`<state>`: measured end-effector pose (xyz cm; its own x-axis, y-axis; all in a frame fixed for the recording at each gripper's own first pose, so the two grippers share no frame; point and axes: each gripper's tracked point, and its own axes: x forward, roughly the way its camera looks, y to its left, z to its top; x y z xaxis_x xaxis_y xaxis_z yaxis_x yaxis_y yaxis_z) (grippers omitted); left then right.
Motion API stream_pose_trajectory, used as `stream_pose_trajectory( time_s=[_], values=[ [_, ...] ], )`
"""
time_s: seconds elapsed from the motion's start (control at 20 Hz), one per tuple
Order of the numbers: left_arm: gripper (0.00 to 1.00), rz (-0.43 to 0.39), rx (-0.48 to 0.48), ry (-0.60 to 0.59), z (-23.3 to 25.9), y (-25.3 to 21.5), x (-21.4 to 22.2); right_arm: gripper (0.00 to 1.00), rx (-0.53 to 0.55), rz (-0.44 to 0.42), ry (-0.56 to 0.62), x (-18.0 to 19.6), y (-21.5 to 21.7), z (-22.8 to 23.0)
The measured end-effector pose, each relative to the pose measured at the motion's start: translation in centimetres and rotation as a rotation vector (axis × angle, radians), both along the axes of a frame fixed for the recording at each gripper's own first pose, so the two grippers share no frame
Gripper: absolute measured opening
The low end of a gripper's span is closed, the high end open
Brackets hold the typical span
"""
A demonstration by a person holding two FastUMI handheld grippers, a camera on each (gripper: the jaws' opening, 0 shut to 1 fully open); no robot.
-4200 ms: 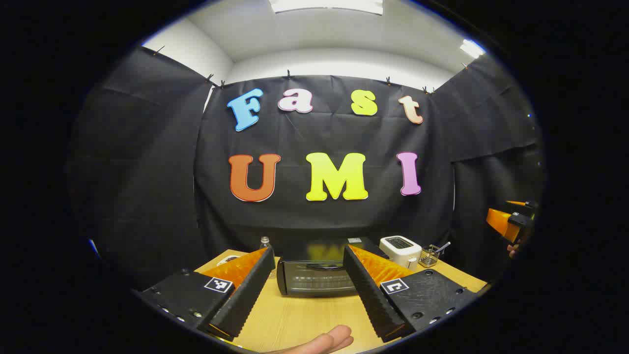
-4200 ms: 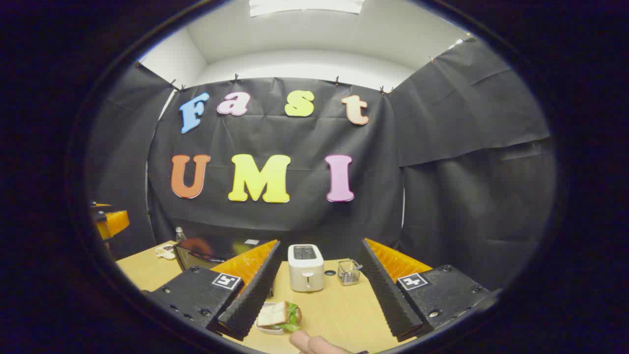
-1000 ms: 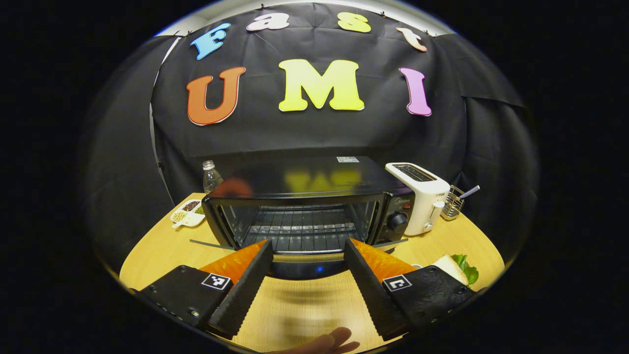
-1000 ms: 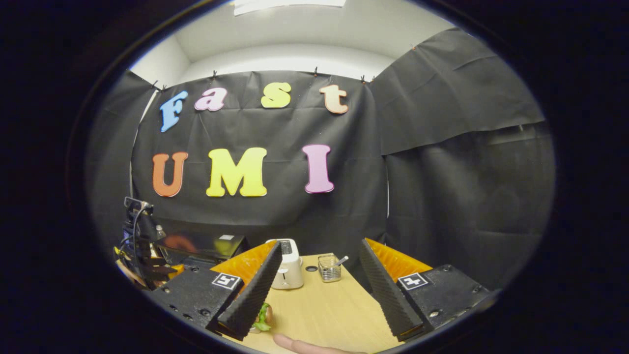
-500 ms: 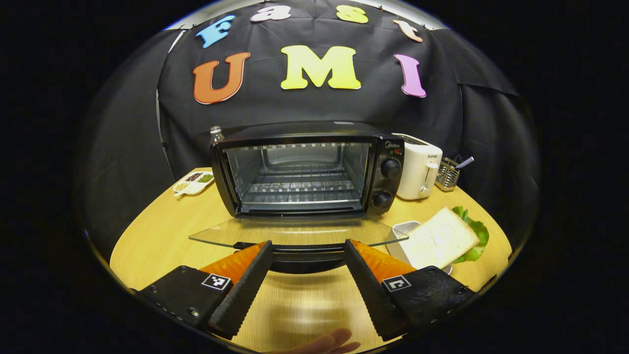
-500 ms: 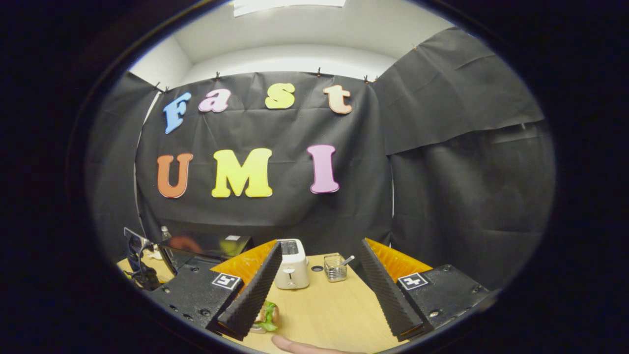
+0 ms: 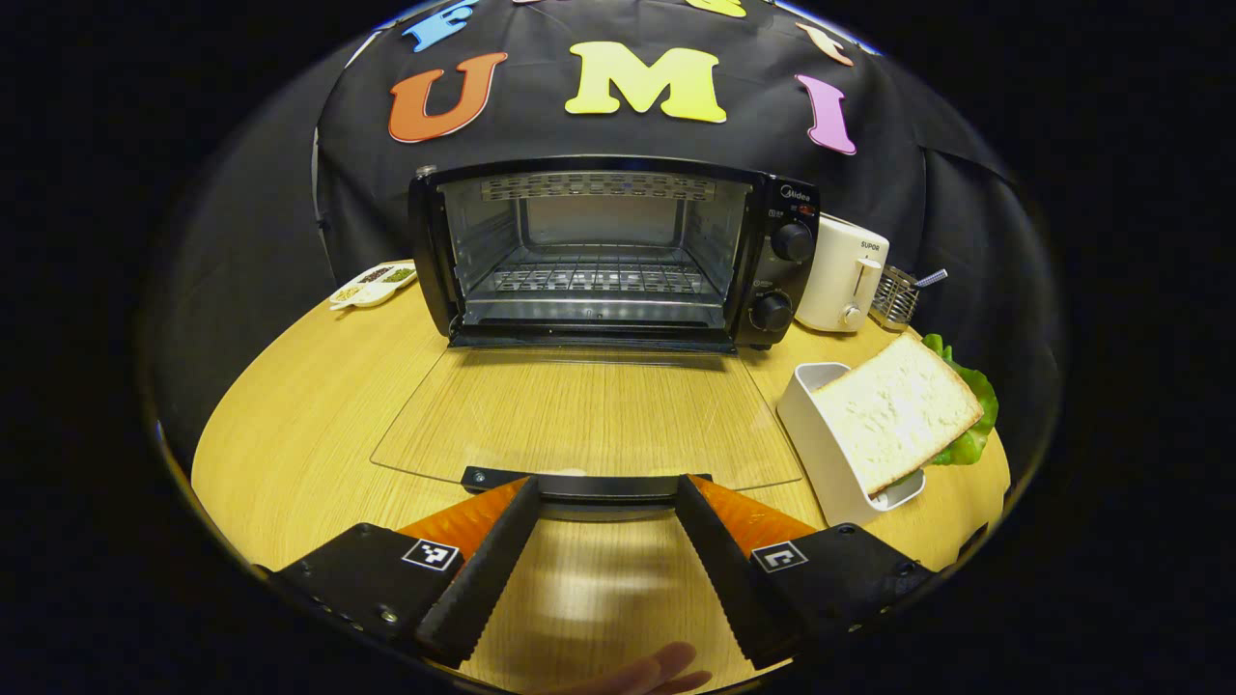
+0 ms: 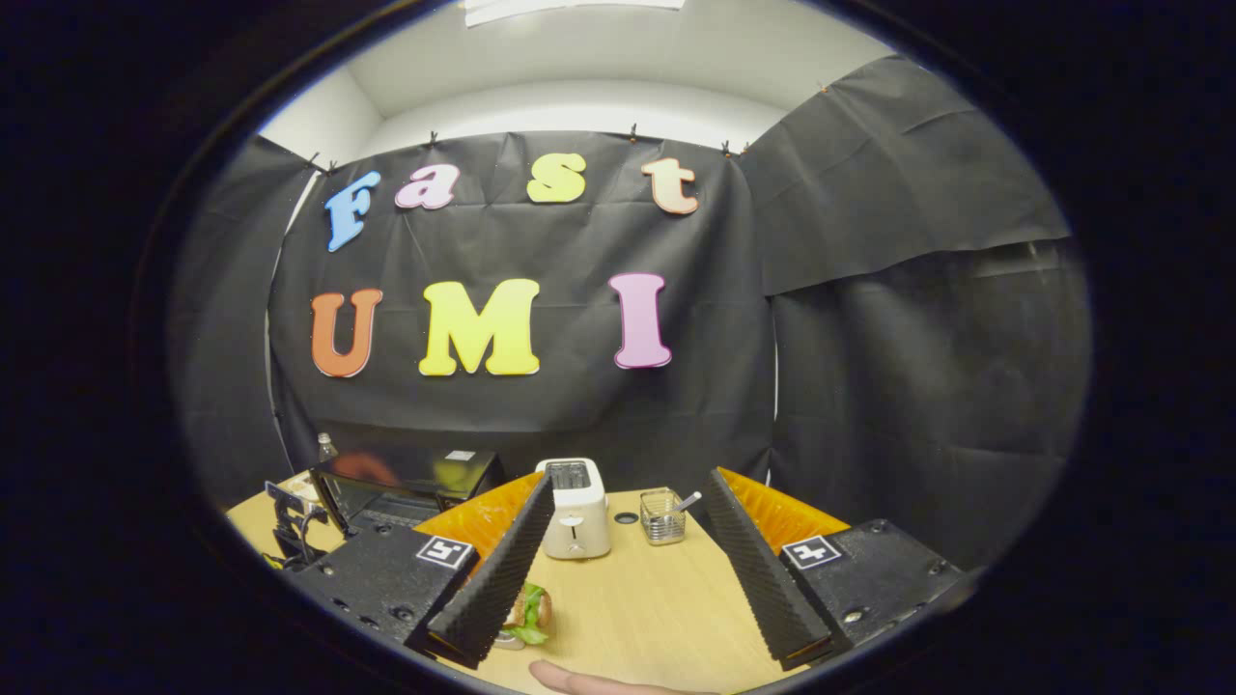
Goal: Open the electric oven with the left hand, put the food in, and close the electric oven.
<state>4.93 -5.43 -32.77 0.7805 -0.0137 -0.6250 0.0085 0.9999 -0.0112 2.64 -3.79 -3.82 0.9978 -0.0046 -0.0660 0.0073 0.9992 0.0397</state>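
Left tool point(image 7: 599, 502) spread wide astride oven door handle point(image 7: 589, 483); door point(image 7: 589, 410) now flat, lower than before. Right tool point(image 8: 628, 531) spread, empty.

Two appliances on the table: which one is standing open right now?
The black electric oven: its glass door lies folded down flat toward the left gripper, baring the wire rack. The white toaster beside it has no door.

The oven point(image 7: 618, 256) mouth gapes wide, bare rack inside. Its glass door point(image 7: 584, 415) lies flat in front, blocking low approaches. Right of the oven, a toaster point(image 7: 842, 274) and a sandwich point(image 7: 898, 410) crowd that side; left of it, the table point(image 7: 299, 386) lies bare.
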Motion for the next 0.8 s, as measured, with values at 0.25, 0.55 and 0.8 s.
stream_pose_trajectory(
  time_s=[0.25,0.55,0.8],
  values=[
    [0.94,-0.009,-0.007,-0.061,1.4,0.2,-0.2,1.00,0.008,0.004,0.022,0.9,0.6,-0.6],
    [0.94,-0.034,-0.048,-0.245,9.5,1.0,-1.3,1.00,0.026,0.106,0.132,4.1,2.8,-3.6],
    [0.93,-0.037,0.060,-0.455,18.3,3.9,-2.0,0.95,0.133,0.276,0.345,6.2,6.6,-9.6]
  ],
)
